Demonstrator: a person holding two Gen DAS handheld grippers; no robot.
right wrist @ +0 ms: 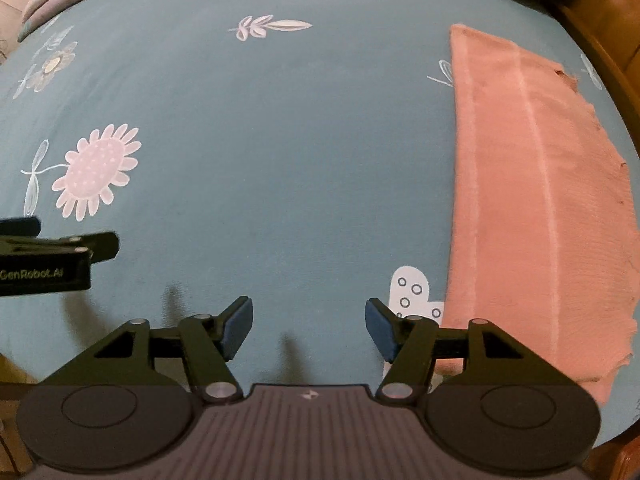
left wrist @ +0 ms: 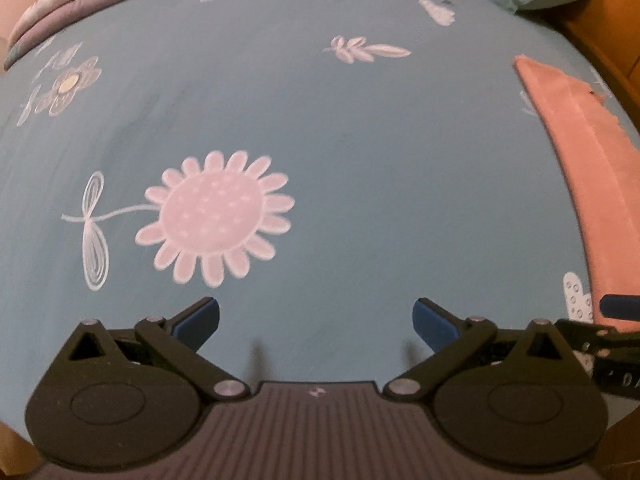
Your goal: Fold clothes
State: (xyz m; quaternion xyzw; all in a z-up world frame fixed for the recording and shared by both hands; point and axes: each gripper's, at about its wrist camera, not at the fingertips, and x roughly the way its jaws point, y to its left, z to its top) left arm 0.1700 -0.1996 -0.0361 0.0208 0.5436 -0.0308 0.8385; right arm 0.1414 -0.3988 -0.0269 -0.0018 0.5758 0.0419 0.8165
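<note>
Blue flowered bedsheet (left wrist: 360, 128) under both my tongs, wooden bed frame (right wrist: 600, 36) at far right, folded quilt (left wrist: 80, 4) far ahead-left. Pink cloth (right wrist: 520, 184) lies flat on the sheet, right of my right gripper (right wrist: 308, 326); the left view catches only its edge. My left gripper (left wrist: 316, 322) is spread wide, empty. The right is released, nothing between. Both point steeply down.

A salmon-pink garment (right wrist: 536, 200) lies flat on the blue flowered bed sheet (right wrist: 300, 160), folded into a long narrow strip. A pale seam runs down its length, its right edge is ragged, and nothing touches it.
</note>
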